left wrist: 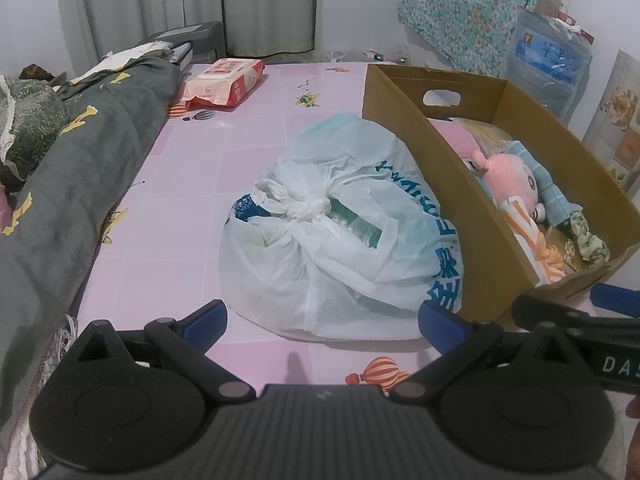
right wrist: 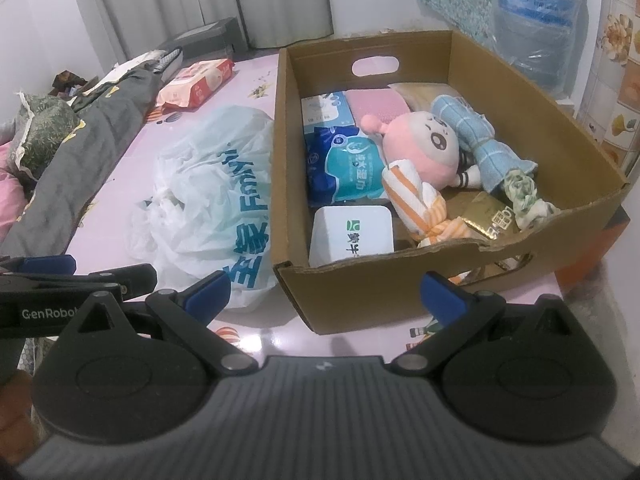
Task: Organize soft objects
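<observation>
At the far left a grey quilt [left wrist: 80, 168] lay bunched along the edge of the bed [left wrist: 224, 136], whose pink patterned sheet carried everything else; a pack of wet wipes [left wrist: 224, 82] sat far back beside it. The left tongs [left wrist: 322, 320] hung released and empty, their blue tips wide apart just short of the knotted white plastic bag [left wrist: 340, 232], which rested in the middle of the bed, touching the left wall of the cardboard box [right wrist: 360, 296]. The right tongs [right wrist: 324, 292] were likewise spread and grasped nothing, poised at the near wall of the box. Inside it lay a blue wipes packet [right wrist: 344, 164], a white tissue block [right wrist: 352, 236], a pink plush doll [right wrist: 424, 148], an orange-striped cloth [right wrist: 420, 204], a rolled blue towel [right wrist: 476, 136] and a green-patterned cloth [right wrist: 524, 196]. The bag looked like the piece left to put away. Its thin film could slip or tear if pinched away from the knot, and the box seemed nearly full, so the bulky bag might perch on the doll and tip out, or catch the torn near rim.
</observation>
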A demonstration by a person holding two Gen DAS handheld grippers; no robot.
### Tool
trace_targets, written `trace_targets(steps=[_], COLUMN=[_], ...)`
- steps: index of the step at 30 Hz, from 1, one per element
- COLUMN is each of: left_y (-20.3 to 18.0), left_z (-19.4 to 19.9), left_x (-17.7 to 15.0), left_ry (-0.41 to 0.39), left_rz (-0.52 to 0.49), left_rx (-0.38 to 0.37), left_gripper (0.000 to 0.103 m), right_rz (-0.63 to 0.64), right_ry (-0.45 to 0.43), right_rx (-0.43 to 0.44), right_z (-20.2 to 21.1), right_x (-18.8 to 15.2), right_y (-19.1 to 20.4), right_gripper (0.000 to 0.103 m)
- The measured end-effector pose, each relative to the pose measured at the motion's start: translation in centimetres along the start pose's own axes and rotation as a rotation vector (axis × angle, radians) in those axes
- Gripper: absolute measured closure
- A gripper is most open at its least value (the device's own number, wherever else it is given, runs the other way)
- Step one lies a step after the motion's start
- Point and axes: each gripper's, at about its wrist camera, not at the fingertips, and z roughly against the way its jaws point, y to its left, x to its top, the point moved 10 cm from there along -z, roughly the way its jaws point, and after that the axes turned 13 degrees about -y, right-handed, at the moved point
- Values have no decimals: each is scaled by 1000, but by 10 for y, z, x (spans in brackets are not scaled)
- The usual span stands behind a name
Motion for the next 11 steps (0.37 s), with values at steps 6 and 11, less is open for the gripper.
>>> trace_targets(steps=[6,11], left_y=[1,1], left_z=[-1,-1], left_x=[-1,-1], left_ry=[4,2], left_rz=[2,4], left_rx=[0,0], left_gripper=[1,1], right_rz=[-2,-2], right_ry=[5,5], right_rx=[0,-1], right_z=[-1,-1], right_x=[-1,-1], right_y=[0,1], right_gripper=[1,1])
